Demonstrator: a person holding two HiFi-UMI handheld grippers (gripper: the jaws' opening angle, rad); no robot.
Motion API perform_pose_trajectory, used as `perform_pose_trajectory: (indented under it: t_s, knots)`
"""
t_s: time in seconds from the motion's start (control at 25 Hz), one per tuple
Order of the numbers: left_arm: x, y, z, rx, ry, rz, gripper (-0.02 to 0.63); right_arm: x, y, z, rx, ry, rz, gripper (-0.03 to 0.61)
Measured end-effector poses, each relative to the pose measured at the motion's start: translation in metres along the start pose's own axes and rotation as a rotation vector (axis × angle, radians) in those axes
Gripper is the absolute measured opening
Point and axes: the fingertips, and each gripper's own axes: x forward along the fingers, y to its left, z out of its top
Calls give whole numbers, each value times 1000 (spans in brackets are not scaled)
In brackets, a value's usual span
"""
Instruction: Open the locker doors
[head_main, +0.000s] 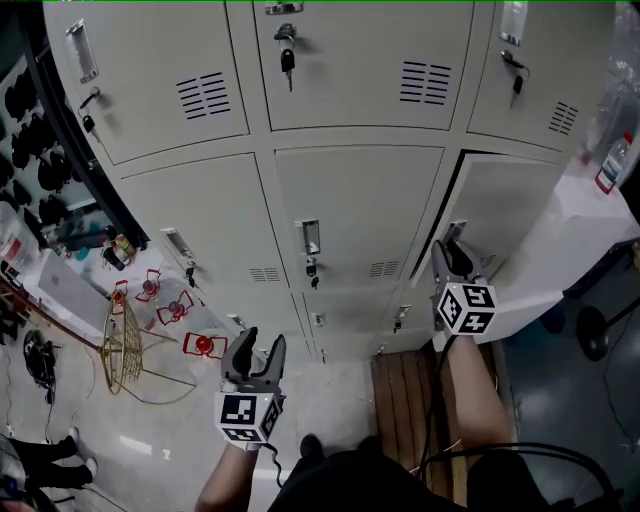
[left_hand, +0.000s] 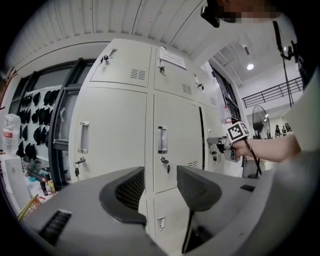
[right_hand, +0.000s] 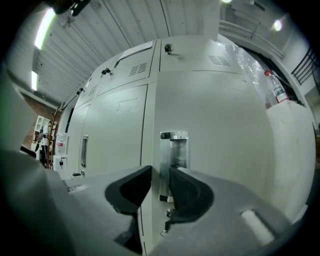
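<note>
The right gripper (right_hand: 160, 182) blocks my look at its own grip. Its jaws are drawn in to a narrow slot astride the handle (right_hand: 174, 150) edge of the locker door (right_hand: 220, 150), and the pads' contact and the lock below are hidden behind them. From the head view, a dark gap beside that gripper (head_main: 447, 255) shows the door (head_main: 510, 215) ajar, with the inside too dark to read. My left gripper (head_main: 258, 345) hangs low and well back from the lockers, jaws wide apart with nothing between them. A key (head_main: 288, 62) dangles from a closed door far above both. A bottle (head_main: 611, 165) stands up right of the right gripper, and a wire stand (head_main: 125, 345) sits left of the left one.
</note>
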Motion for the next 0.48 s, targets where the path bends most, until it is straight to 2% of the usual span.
perform_pose_trajectory:
  t_s: [0.16,0.48]
  knots:
    - [8,-18,-3,1,11,-46,201,-23,1,0,9,-16,25,114]
    - [32,-79,-6,9,22,-178,201,-87,-8,2,-68,-40,77,117]
